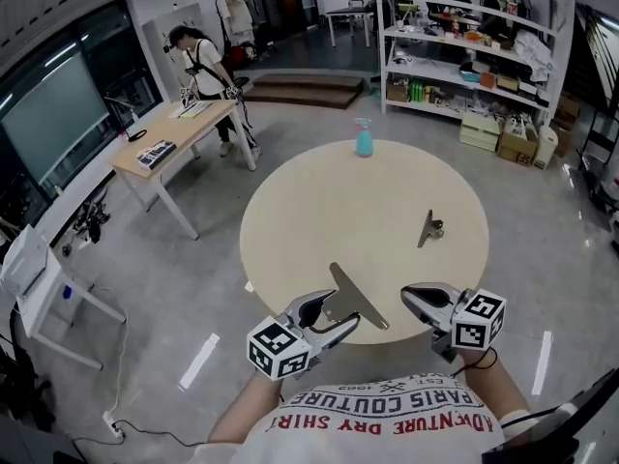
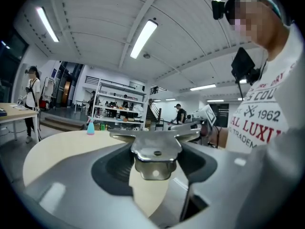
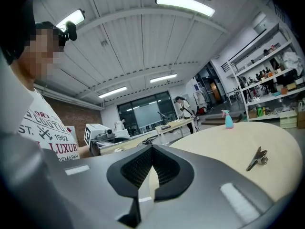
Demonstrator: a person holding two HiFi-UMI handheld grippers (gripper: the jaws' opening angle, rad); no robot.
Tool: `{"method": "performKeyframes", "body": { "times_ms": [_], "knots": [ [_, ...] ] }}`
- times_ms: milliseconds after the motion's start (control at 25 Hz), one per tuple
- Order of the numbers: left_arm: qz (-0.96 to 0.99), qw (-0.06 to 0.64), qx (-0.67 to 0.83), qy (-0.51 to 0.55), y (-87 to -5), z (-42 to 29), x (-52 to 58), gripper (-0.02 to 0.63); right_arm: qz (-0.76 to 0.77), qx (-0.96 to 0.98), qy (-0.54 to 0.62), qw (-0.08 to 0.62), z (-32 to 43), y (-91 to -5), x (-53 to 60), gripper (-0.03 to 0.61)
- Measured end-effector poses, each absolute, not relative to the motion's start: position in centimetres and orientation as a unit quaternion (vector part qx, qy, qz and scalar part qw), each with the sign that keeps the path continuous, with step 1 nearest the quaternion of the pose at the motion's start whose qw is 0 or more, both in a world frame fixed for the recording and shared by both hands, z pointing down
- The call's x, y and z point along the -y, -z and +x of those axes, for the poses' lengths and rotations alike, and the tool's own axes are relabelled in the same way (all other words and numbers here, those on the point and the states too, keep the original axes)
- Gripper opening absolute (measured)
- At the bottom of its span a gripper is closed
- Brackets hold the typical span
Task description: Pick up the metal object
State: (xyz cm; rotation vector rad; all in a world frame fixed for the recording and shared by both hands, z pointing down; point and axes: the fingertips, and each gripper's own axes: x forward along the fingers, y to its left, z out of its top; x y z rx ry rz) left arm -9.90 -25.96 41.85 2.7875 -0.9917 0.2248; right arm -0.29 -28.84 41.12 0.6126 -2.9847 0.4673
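A flat metal object [image 1: 356, 298] with a long blade sticks out over the near edge of the round table [image 1: 319, 220]. My left gripper [image 1: 332, 317] is shut on its handle end. In the left gripper view the metal object [image 2: 155, 152] sits clamped between the two grey jaws of my left gripper [image 2: 155, 163]. A second, smaller metal clip [image 1: 428, 228] lies on the table's right side and shows as a metal clip [image 3: 257, 159] in the right gripper view. My right gripper [image 1: 426, 301] hovers at the near right edge, its jaws [image 3: 152, 147] shut on nothing.
A blue spray bottle [image 1: 364, 138] stands at the table's far edge. A wooden desk [image 1: 169, 133] with a person [image 1: 203, 61] beside it is at the far left. Shelving [image 1: 464, 37] lines the back right.
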Motion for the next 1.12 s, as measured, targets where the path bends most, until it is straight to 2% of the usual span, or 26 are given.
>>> {"method": "performKeyframes", "body": {
  "times_ms": [1120],
  "knots": [
    [0.942, 0.092, 0.318, -0.06, -42.0, -12.2, 23.8, 0.279, 0.217, 0.967, -0.125, 0.04, -2.9, -41.3, 25.1, 0.002]
  ]
}}
